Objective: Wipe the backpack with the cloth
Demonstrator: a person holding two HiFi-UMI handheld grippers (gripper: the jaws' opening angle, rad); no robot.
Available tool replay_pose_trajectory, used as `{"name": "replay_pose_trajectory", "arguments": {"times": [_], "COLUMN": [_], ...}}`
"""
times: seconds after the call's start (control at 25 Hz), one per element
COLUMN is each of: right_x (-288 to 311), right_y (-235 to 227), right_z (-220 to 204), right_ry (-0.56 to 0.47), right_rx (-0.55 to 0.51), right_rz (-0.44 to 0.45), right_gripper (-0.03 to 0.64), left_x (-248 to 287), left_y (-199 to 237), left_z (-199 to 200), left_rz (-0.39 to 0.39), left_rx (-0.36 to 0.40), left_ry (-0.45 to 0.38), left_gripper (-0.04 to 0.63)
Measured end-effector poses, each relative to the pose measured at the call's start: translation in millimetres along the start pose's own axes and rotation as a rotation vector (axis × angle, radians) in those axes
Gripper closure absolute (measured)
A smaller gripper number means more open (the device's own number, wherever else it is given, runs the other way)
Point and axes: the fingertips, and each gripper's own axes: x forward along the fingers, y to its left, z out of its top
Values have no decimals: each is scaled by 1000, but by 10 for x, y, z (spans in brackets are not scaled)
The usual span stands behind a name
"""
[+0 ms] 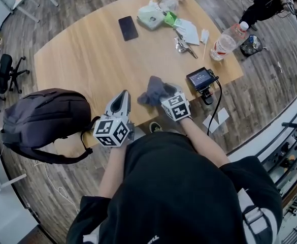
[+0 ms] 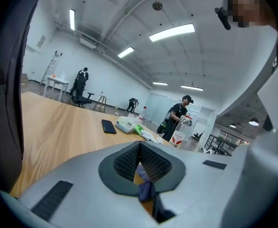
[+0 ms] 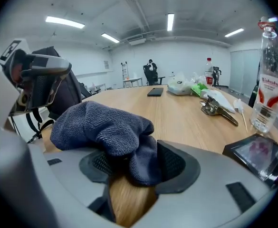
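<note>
Your right gripper (image 3: 134, 163) sits low on the round pale wooden desk (image 1: 87, 60). Its jaws stand apart around the crumpled blue-grey microfibre cloth (image 3: 103, 127). A fold of the cloth hangs down between the pads, but they are not clamped on it, and bare wood shows in the gap. Your left gripper (image 2: 141, 163) hovers just beside it, jaws clenched on nothing.

The dark, rounded fabric backpack (image 1: 44, 117) rests at the desk's near-left edge, beyond your left gripper and apart from the cloth.

Loose jaws around the cloth would fit either gathering it up for wiping or laying it down after wiping; I can't tell which. If you are gathering it, I'd get the thick bunched part deep between the pads before you close. A thin corner would likely slip once it drags over the backpack's fabric. If you are leaving it, draw straight back so the textured pads don't snag the pile. Either way, mind the small black screen unit with its cable (image 1: 201, 79) near your right.
</note>
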Motion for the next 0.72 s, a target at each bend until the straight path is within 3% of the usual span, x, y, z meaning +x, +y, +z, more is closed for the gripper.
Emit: {"name": "replay_pose_trajectory", "arguments": {"times": [0.2, 0.24, 0.32, 0.44, 0.72], "right_x": [-3, -25, -104, -255, -741], "right_y": [11, 15, 31, 20, 63], "right_z": [74, 123, 277, 559, 1175], "right_ry": [-30, -54, -135, -260, -439], "right_rx": [-10, -13, -6, 28, 6], "right_rz": [13, 16, 35, 50, 19], "right_gripper": [411, 437, 565, 572, 572], "left_x": [32, 38, 45, 58, 32], "left_y": [24, 27, 30, 31, -37], "left_z": [2, 5, 7, 15, 178], "left_rz": [-4, -5, -6, -6, -21], "left_rx": [-7, -7, -7, -6, 2], "left_ry": [3, 3, 5, 5, -31], "left_gripper": [578, 578, 578, 578, 578]}}
